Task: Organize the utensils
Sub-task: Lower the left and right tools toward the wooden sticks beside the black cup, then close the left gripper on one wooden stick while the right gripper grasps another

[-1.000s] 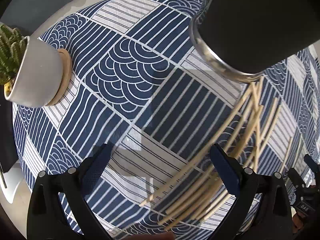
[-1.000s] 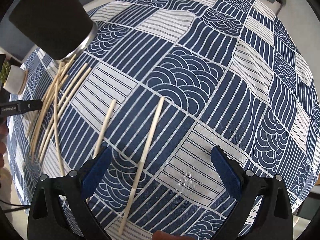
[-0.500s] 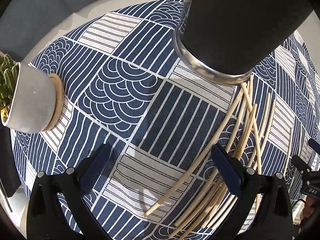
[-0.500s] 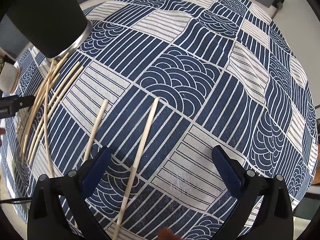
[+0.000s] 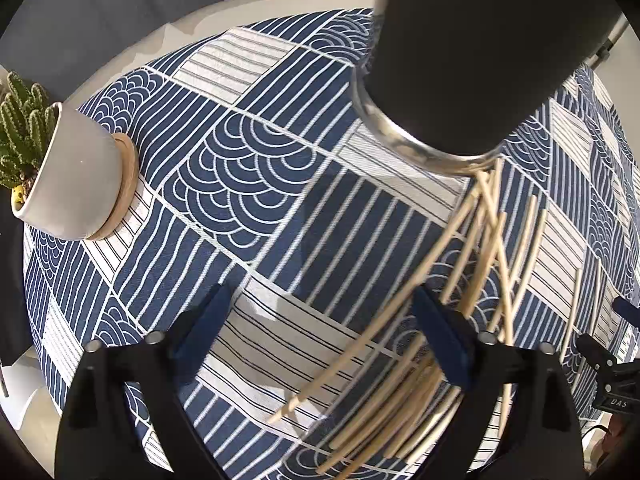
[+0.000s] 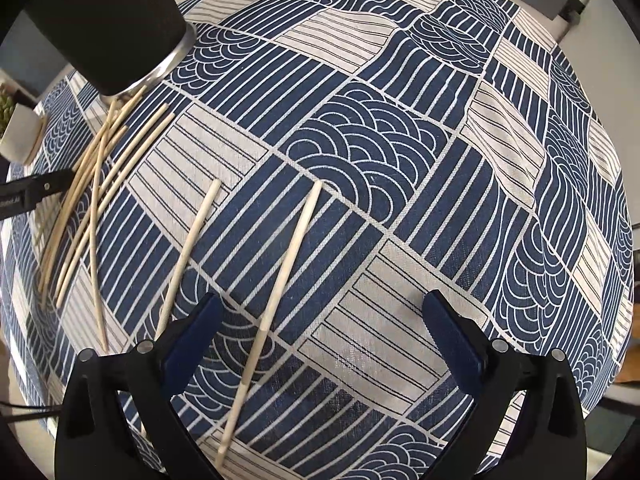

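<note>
Two handheld grippers point down at a round table [image 6: 592, 20] covered by a navy and white patterned cloth [image 6: 360, 140]. One black cup with a silver base [image 6: 108, 20] stands near the table's far left side in the right wrist view. Pale wooden chopsticks fan out from its base in a loose, crossing bunch [image 6: 84, 192], about eight, though overlaps make the count uncertain. Two more chopsticks lie apart from the bunch: one [image 6: 192, 240] just left of the other [image 6: 280, 276]. The right gripper [image 6: 320, 336] hangs spread wide, gripping nothing, with that second chopstick between its fingers. The left gripper [image 5: 324, 340] is closing over bare cloth, its right finger [image 5: 440, 340] above the bunch. One potted cactus [image 5: 60, 160] sits on a wooden coaster.
</note>
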Available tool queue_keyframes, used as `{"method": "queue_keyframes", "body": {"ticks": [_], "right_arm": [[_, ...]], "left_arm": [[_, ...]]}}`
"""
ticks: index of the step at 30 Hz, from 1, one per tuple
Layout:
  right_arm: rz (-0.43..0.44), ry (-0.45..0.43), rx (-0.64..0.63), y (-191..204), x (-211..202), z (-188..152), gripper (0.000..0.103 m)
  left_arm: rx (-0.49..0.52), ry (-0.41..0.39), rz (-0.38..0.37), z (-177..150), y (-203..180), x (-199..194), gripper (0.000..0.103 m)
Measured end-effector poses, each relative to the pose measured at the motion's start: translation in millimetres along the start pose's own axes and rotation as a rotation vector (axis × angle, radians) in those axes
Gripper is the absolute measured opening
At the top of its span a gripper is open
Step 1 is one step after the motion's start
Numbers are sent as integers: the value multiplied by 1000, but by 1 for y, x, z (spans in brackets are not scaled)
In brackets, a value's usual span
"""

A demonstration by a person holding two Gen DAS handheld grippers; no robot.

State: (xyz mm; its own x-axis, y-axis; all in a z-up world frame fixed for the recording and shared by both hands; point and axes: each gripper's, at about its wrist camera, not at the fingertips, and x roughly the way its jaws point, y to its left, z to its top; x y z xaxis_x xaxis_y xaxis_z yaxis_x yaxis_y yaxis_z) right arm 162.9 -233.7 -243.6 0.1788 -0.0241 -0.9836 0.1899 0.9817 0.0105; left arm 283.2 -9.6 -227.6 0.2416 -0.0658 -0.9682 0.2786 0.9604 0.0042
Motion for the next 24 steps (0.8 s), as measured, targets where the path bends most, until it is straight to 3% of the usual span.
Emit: {"method": "queue_keyframes", "body": {"ticks": [2, 6, 8, 9, 17, 24], "right_arm": [[0, -10, -4, -2, -5, 0, 71], [12, -33, -54, 0, -18, -3, 47], [11, -33, -51, -4, -21, -6, 14], [10, -32, -45, -9, -22, -6, 9], [80, -56, 4, -35, -39, -7, 2], [119, -128, 17, -62, -63, -24, 2]], "left_arm": [[46, -21, -10, -4, -13, -6, 65], [132, -40, -45, -12, -36, -15, 22], [135, -30, -47, -13, -44, -17, 13], [143, -28, -40, -15, -48, -18, 12], [119, -3, -75, -39, -53, -21, 6], [17, 23, -99, -64, -29, -28, 5]]}}
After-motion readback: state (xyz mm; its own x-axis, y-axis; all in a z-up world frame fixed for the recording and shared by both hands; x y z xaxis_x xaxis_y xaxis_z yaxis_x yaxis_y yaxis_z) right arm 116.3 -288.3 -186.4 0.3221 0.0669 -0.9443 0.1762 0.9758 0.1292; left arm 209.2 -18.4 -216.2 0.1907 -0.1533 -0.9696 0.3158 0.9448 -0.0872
